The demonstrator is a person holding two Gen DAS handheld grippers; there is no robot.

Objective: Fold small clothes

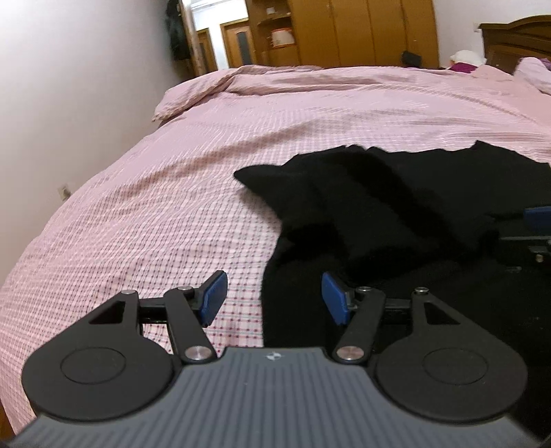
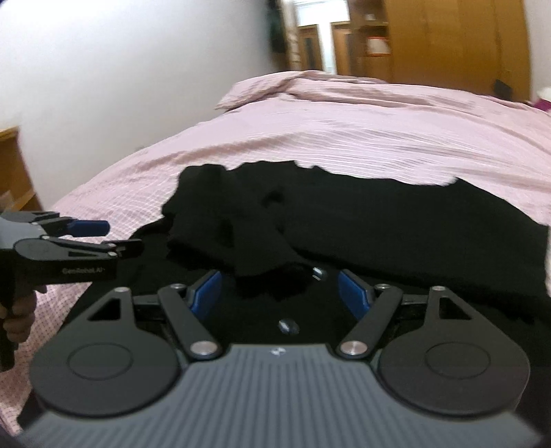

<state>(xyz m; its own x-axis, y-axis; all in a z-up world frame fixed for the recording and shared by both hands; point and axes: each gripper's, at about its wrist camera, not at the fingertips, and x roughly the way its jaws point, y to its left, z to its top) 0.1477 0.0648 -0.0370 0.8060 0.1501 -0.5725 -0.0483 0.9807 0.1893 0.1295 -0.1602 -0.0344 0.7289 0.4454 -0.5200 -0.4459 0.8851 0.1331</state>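
One black garment [image 1: 396,206] is spread on the bed [image 1: 172,193], rumpled and matte, with part of it folded back over itself into a thick, soft-edged flap near the middle. Two small shiny buttons [image 2: 288,325] are seen on the cloth in the right wrist view, between the fingers of the right hand-held gripper [image 2: 279,296]. That gripper is held over the garment with its blue pads set wide apart — no cloth is pinched between them.

The left hand-held gripper [image 1: 275,299] is likewise held with a wide gap; the garment's left edge lies under the space between its fingers, one pad over the bedcover and the other over the black cloth, and nothing is gripped. In the right wrist view it is seen from the side, held in a hand [image 2: 17,317] at the garment's left edge; pale lettering is printed on its black body, too blurred to be read.

The bedcover is pink with a fine checked, crinkled weave. Beyond the bed a white wall [image 1: 86,86], a wooden wardrobe [image 1: 361,31] and a dark wooden headboard [image 1: 516,41] are visible.
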